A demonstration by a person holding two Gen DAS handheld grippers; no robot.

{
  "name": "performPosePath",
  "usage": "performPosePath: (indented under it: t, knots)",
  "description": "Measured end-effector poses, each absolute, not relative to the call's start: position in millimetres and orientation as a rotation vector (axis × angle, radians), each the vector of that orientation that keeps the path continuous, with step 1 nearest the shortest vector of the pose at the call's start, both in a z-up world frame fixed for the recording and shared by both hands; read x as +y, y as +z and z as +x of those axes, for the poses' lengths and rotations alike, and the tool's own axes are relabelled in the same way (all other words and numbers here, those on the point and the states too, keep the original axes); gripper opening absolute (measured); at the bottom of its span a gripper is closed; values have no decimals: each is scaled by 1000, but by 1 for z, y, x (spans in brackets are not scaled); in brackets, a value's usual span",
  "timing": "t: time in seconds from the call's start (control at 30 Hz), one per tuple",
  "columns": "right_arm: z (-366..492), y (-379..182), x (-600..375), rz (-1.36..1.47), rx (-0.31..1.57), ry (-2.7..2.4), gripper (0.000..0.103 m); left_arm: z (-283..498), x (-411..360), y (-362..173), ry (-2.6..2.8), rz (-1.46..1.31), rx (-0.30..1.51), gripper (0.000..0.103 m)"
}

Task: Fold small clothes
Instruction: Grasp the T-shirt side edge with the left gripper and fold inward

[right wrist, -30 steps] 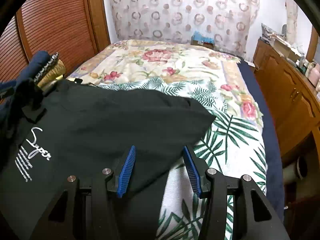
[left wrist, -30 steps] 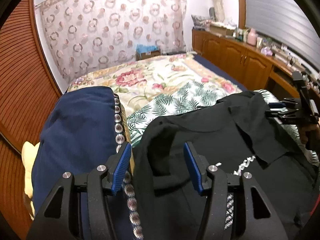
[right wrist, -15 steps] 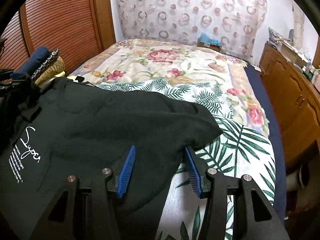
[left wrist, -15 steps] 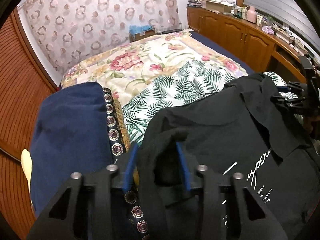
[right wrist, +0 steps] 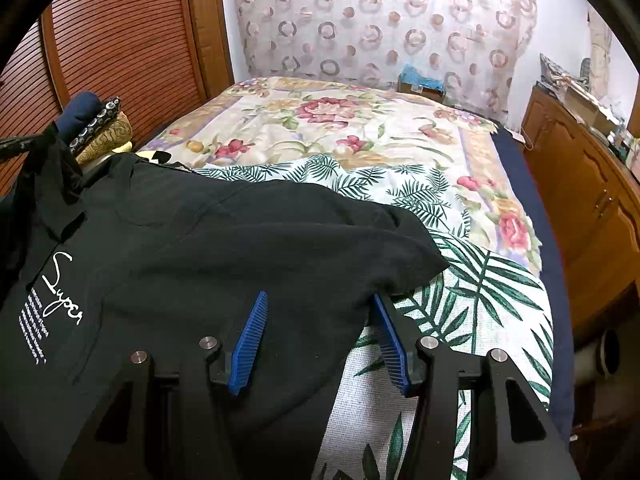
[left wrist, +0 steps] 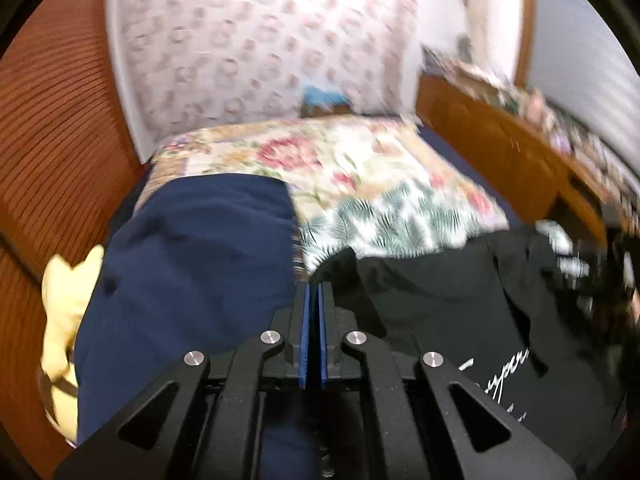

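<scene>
Black shirt (right wrist: 224,248) lengthwise across bed (right wrist: 344,128)

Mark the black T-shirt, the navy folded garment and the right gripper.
black T-shirt (right wrist: 224,248): right wrist view, middle of the spread body.
navy folded garment (left wrist: 192,264): left wrist view, plain top face.
right gripper (right wrist: 320,304): right wrist view, midway between the open blue fingertips.
</scene>
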State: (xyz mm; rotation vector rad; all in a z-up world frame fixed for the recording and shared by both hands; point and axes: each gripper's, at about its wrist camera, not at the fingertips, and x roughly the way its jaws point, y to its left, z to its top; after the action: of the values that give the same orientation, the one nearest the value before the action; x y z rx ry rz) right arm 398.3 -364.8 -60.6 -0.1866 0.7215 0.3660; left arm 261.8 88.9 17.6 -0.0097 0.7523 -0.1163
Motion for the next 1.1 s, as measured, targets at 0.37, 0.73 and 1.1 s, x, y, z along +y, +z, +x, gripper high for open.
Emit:
performPosePath:
  t: [0.37, 0.73, 1.1]
  knots:
    - [401, -58, -374, -138, 737, 354, 56, 256, 101, 12, -139, -60, 734, 4]
    - [400, -51, -370, -153, 732, 338, 56, 252, 51, 25, -309, 93, 769, 44]
    - [398, -56, -374, -142, 737, 342, 56, 276, -9, -39, -279, 322, 941, 44]
